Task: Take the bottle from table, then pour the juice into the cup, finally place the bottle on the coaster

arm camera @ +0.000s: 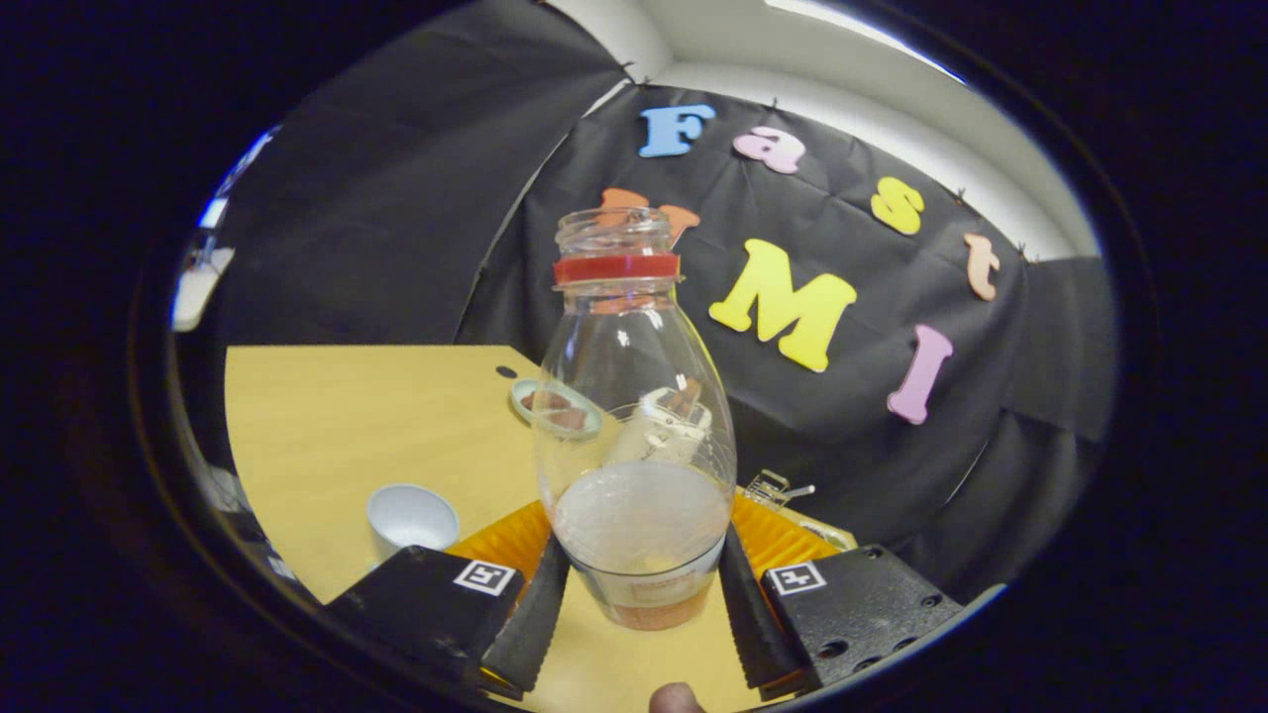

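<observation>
Progress looked to be at the first step: the gripper (642, 594) had its two fingers pressed against the lower sides of the clear glass bottle (634, 436), pinching it between them. The bottle stood upright, cap off, a red ring at its neck, with a little pale juice in its base; whether it rested on the wooden table (376, 416) or hung just above could not be told. The small white cup (411, 517) sat just ahead of the left finger, seemingly unfilled. Pouring was probably still ahead, as was setting down on the round coaster (555, 408) beyond the bottle. No brand or label could be read on the bottle.
</observation>
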The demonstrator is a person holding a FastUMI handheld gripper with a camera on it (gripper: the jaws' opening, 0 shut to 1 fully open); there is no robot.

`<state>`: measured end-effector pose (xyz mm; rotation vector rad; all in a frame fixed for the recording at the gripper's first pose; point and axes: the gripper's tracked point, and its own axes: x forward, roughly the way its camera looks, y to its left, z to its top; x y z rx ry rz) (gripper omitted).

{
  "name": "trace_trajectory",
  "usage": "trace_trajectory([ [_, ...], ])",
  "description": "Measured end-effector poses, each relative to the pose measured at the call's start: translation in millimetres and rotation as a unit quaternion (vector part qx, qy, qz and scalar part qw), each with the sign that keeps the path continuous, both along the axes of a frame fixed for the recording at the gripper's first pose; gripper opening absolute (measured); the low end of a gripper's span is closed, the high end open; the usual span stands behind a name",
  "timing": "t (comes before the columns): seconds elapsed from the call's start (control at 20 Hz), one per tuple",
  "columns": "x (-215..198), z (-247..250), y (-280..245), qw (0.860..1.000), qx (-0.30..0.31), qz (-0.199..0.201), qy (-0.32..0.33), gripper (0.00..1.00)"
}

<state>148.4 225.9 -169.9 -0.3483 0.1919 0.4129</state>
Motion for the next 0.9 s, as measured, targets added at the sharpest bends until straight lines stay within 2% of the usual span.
trace_trajectory([
  [0.2, 22.1, 6.4, -4.3, 0.993, 0.116, 0.003, 0.037, 0.78],
  [0.35, 50.5, 1.9, -2.3, 0.986, 0.161, -0.001, 0.047, 0.78],
  [0.6, 96.3, -35.7, 3.1, 0.984, 0.164, -0.016, 0.061, 0.78],
  [0.9, 132.0, -97.4, 2.1, 0.979, 0.173, -0.041, 0.104, 0.78],
])
